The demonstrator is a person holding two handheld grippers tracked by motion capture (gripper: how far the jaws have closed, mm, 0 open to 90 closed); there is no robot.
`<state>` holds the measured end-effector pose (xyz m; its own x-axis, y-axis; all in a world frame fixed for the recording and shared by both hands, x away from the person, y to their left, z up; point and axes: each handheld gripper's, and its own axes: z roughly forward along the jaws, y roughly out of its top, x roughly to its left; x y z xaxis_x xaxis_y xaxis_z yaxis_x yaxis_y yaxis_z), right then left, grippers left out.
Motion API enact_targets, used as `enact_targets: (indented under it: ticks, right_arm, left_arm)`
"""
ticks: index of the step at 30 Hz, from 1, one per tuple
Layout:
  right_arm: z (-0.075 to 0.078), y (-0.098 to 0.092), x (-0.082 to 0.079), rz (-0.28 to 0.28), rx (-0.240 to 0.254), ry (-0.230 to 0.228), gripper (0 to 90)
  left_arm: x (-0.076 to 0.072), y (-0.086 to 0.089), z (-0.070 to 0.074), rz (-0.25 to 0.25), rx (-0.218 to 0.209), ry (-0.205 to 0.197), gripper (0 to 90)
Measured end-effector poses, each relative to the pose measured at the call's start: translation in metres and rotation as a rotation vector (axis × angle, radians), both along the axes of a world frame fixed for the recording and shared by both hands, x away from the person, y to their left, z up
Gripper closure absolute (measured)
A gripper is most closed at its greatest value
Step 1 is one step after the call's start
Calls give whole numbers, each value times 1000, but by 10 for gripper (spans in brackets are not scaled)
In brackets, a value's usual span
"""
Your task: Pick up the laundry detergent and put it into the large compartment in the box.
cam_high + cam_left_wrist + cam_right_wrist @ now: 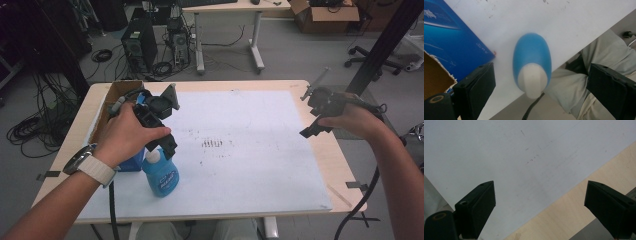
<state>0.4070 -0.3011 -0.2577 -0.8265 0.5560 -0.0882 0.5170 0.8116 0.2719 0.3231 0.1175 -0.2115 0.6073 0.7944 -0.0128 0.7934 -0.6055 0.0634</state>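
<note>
Your left tongs [167, 145] hang right over the blue bottle [161, 175], which stands upright near the left, near edge of the desk [320, 150], on the white sheet [250, 150]. A blue box [446, 42] sits just beside it on the left, and a brown cardboard box [117, 92] is farther back. In the left gripper view you look straight down on the bottle [532, 63]. Its white cap [532, 80] sits between your two jaws, which are spread wide and touch nothing.

Your right tongs [312, 117] are well apart from all this, up over the far right side of the desk. They are spread wide too, and hold nothing.

The bottle looks like smooth plastic, so it may be slippery. It is probably light or middling in weight, with liquid inside that can slosh. The body is round and fat, and may squish a little if you squeeze hard. The best place to hold is probably the narrow neck just under the white cap. Come straight down and keep clear of the blue box. A push from the side could tip the bottle off the near edge.
</note>
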Motion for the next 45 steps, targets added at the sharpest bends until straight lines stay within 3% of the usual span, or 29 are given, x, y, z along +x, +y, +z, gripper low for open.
enact_targets:
  ticks: [23, 45]
  right_arm:
    - [-3, 2, 1, 1, 0, 5, 98]
    - [-8, 3, 2, 1, -1, 12, 97]
  left_arm:
    - [-2, 7, -30, 3, -24, 11, 86]
    - [-3, 5, -53, -3, -17, 20, 86]
